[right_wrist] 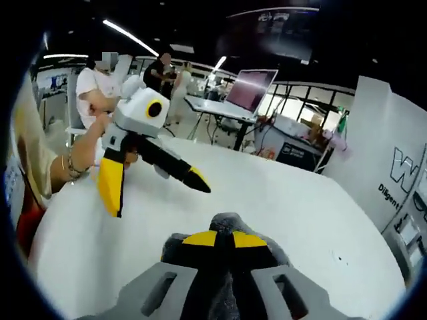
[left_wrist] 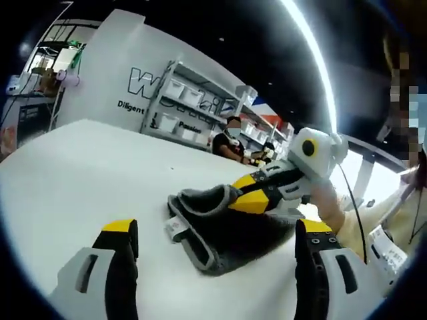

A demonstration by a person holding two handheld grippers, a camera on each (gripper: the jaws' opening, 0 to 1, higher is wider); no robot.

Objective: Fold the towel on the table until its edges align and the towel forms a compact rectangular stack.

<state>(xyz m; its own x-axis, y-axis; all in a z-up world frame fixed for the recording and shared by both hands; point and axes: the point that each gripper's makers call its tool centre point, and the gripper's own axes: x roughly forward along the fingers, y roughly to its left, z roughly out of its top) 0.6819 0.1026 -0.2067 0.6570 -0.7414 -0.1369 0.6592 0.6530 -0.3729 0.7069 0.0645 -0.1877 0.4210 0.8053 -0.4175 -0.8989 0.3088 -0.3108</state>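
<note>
Grey towel point(left_wrist: 220, 230): we see it bunched on the white table point(left_wrist: 80, 173).
Right gripper point(left_wrist: 230, 193): our jaws are clamped together on its raised edge.
Left gripper point(right_wrist: 157, 190): our jaws are spread wide, hanging clear above the table beside it.

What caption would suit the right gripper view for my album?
Right gripper pinches the grey towel on the white table; left gripper hovers open beside.

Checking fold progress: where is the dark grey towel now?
In the left gripper view, the dark grey towel lies bunched centre-right on the white table, pinched by the right gripper.
</note>
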